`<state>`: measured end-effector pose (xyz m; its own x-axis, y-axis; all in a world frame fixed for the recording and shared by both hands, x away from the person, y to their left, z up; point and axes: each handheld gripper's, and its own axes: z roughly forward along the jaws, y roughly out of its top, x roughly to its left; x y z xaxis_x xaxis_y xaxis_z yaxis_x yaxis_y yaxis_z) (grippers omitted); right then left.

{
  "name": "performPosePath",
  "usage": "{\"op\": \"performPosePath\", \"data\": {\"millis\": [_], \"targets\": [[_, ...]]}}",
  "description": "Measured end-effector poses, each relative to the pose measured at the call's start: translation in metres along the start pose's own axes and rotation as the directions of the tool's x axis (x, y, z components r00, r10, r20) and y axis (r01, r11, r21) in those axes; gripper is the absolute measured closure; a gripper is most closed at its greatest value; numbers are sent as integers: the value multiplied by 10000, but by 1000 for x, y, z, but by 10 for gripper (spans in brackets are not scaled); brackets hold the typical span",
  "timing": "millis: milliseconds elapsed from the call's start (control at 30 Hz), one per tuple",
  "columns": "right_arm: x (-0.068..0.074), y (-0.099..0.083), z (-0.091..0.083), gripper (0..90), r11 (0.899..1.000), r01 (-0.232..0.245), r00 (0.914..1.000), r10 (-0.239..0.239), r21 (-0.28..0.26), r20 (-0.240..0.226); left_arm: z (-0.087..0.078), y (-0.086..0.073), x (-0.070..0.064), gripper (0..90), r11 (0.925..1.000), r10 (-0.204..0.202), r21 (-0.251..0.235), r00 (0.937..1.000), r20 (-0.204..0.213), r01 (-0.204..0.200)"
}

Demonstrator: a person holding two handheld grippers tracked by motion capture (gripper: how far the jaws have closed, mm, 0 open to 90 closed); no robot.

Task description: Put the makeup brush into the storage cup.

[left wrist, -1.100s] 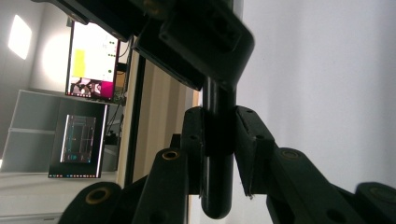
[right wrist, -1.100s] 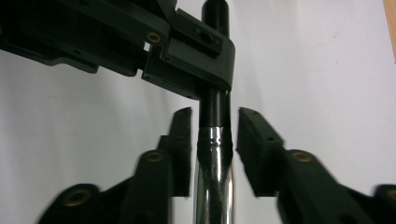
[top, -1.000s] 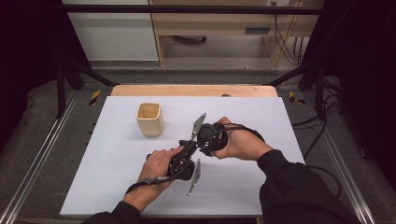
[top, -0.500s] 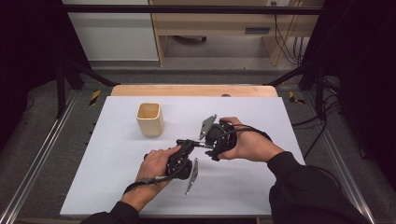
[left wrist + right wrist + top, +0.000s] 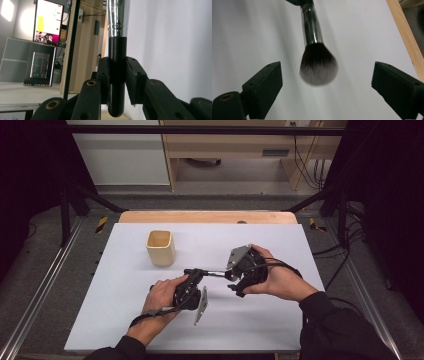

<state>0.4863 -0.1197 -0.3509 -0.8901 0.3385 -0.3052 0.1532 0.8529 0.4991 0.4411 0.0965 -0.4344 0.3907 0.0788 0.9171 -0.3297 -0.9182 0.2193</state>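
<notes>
The makeup brush (image 5: 317,50) has a short black handle, a polished silver ferrule and a rounded head of dark bristles that fade to pale grey at the tips. In the high view the brush (image 5: 212,273) is held level above the middle of the white table top (image 5: 280,325), bridging the two grippers. The left gripper (image 5: 117,72) is clamped on the black handle, its two pads pressed against either side, with the handle's rounded end showing just below them. The right gripper (image 5: 327,82) has its jaws spread wide, one on each side of the bristle head and touching neither side of it.

In the left gripper view the brush (image 5: 117,37) is cut off at the top edge partway up the ferrule. In the right gripper view the handle runs out at the top edge and the bristle tips are soft with blur. In the high view the person's hands cover much of both grippers, and the brush head is lost against the right gripper (image 5: 239,276).

A small tan square cup (image 5: 160,248) stands upright on the white top, well apart from the brush, toward the far left. The white surface lies on a wooden table (image 5: 207,217) whose edge shows along the far side. Beyond are a grey floor, a pale wooden cabinet (image 5: 235,145) and cables; the left gripper view shows a lit monitor (image 5: 48,22).
</notes>
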Motion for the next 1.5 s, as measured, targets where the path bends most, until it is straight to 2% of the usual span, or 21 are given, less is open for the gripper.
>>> {"op": "performPosePath", "data": {"millis": [133,167,200,300,433,533,700,833,867,900,967,1000,1133,1167,1200,1267,1300,1333,1367,1433,1500], "targets": [[0,-12,-4,76,9993,-210,9998,209,-317,-40,0,-5,1,742,9999,-22,160,10000,-54,23],[0,-15,-5,72,9994,-115,9999,116,-341,30,0,-6,1,742,9998,-60,196,10000,-47,61],[1,-18,-5,70,9988,-284,9996,286,-408,25,0,-7,2,742,9997,-107,213,9999,-70,109],[4,-26,-5,70,9989,-175,9998,180,-435,115,-1,-10,4,742,9993,-258,255,9996,-88,260],[7,-35,-3,77,9953,-742,9969,757,-617,235,-2,-12,5,742,9988,-386,297,9992,-133,390],[7,-41,-2,81,9902,-1075,9923,1125,-889,527,-4,-14,7,742,9979,-556,325,9983,-159,561],[12,-51,-6,102,9781,-1560,9717,1770,-1377,1562,-8,-17,12,742,9951,-950,261,9950,-305,959],[16,-59,-9,107,9570,-1926,9467,2394,-2168,2155,-10,-22,18,742,9874,-1576,92,9866,-428,1582],[17,-61,-9,111,9493,-2063,9370,2614,-2371,2315,-10,-23,19,742,9839,-1779,77,9831,-431,1784],[17,-63,-9,114,9371,-2296,9258,2937,-2630,2380,-11,-25,21,743,9810,-1932,72,9802,-430,1937],[18,-69,-10,129,9030,-2772,9026,3619,-3282,2333,-12,-27,25,742,9739,-2266,6,9731,-416,2268],[18,-73,-9,132,8809,-3052,8885,4001,-3617,2247,-12,-28,26,743,9725,-2328,-19,9717,-412,2329],[22,-84,-4,124,8239,-3535,8546,4770,-4431,2051,-18,-34,34,742,9661,-2580,-93,9651,-446,2579],[23,-87,-2,121,8105,-3582,8479,4902,-4635,2019,-20,-35,37,742,9625,-2712,-93,9613,-476,2711],[25,-91,0,121,7928,-3689,8384,5091,-4852,1944,-22,-36,39,742,9580,-2867,-120,9566,-524,2865],[29,-98,6,121,7572,-3890,8165,5472,-5246,1843,-25,-39,45,742,9465,-3228,-199,9446,-591,3222],[31,-101,8,118,7456,-3976,8102,5589,-5348,1768,-26,-40,46,742,9394,-3429,-287,9373,-631,3417],[33,-104,11,112,7402,-3998,8054,5652,-5405,1783,-26,-41,48,742,9341,-3568,-327,9322,-604,3554],[34,-106,13,114,7342,-4033,7997,5729,-5462,1796,-28,-43,50,742,9324,-3611,-366,9308,-567,3595],[35,-110,17,100,7308,-4114,8000,5759,-5448,1684,-29,-45,52,742,9299,-3676,-332,9284,-538,3663],[34,-114,19,97,7222,-4259,7890,5913,-5450,1670,-30,-48,55,742,9229,-3849,-311,9214,-528,3838]]}}
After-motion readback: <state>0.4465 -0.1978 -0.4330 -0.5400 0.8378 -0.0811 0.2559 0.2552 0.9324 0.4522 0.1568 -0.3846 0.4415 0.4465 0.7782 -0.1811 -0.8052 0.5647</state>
